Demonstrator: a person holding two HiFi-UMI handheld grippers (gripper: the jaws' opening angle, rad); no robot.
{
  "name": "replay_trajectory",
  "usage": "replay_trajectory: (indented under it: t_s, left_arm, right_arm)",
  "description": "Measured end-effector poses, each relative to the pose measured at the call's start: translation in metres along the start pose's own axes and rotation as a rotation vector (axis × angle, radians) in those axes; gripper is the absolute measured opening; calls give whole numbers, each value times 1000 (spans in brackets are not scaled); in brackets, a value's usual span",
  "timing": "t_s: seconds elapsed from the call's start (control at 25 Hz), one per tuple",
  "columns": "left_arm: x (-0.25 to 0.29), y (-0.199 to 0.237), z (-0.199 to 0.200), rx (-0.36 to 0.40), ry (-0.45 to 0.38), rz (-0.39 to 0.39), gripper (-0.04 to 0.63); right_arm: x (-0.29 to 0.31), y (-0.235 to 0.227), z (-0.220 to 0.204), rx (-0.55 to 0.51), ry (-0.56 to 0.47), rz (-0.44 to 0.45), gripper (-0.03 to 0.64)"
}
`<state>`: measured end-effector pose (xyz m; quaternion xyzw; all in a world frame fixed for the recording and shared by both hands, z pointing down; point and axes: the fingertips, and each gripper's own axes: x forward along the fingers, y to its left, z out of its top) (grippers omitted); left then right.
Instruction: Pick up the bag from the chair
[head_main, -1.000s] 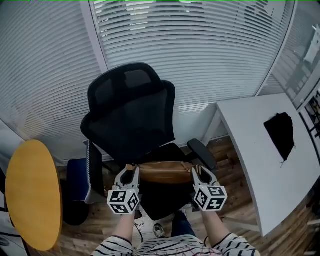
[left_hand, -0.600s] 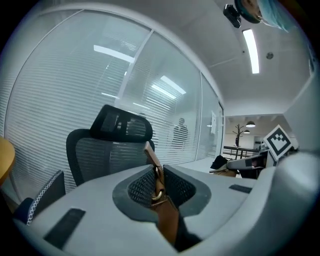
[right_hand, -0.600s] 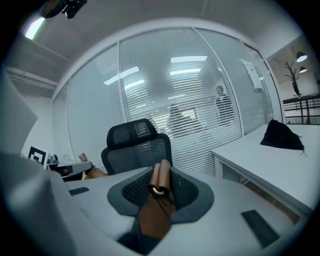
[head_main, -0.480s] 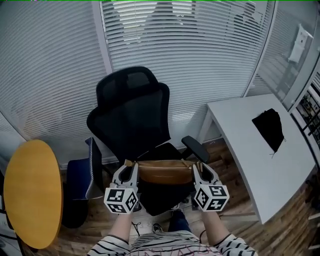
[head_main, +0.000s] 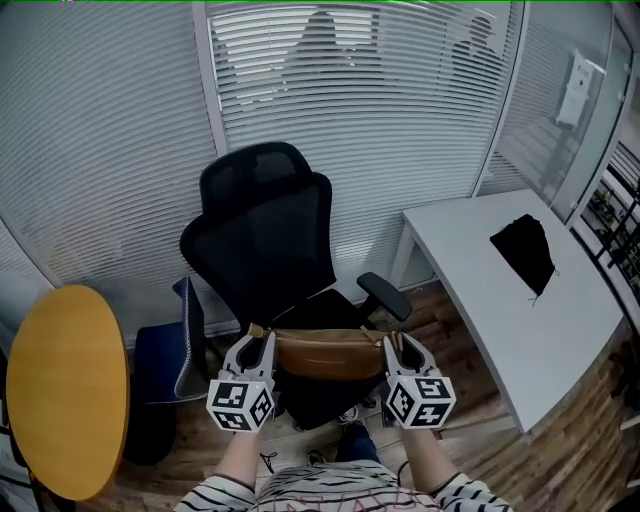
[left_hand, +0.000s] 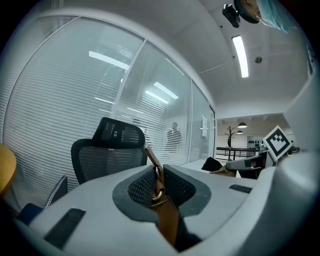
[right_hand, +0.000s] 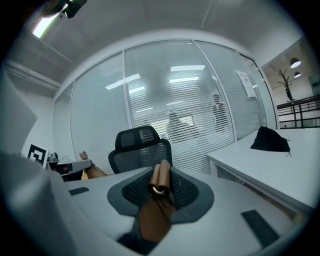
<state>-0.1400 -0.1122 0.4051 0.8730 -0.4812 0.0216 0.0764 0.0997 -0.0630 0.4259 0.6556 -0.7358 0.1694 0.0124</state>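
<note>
The brown bag (head_main: 330, 352) hangs level just in front of the chair (head_main: 265, 240), over its seat, held at both ends. The left gripper (head_main: 257, 343) pinches the strap at the bag's left end, its jaws having just been closing on it. The right gripper (head_main: 400, 346) is clamped on the ringed strap at the right end. A white desk (head_main: 470, 270) stands right of the chair, a yellow round table (head_main: 65, 380) to its left.

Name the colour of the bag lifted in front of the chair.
The bag is tan brown. The head view shows it best.
</note>
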Motion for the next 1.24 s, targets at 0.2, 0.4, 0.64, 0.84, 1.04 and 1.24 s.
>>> replay_trajectory:
  t_s: [0.2,0.4,0.64,0.84,1.04,1.24]
  left_arm:
    - [-13,-8,3,14,-10,-10,61]
    - [-19,-14,3,20,-13,-21,61]
    - [-20,-18,2,28,-8,-34,61]
    - [-21,-19,1,32,-4,-34,61]
    - [-19,-18,-5,29,12,-30,61]
    - [-14,-15,-8,24,20,-23,61]
  right_arm:
    - [-16,2,-5,-8,3,-10,117]
    - [-26,3,-8,-18,3,-24,117]
    - [-31,2,-8,-24,1,-33,117]
    - [-33,1,-10,-30,5,-37,117]
    - [-29,-1,-14,-28,16,-41,117]
    - [-23,-2,-17,-23,24,-37,117]
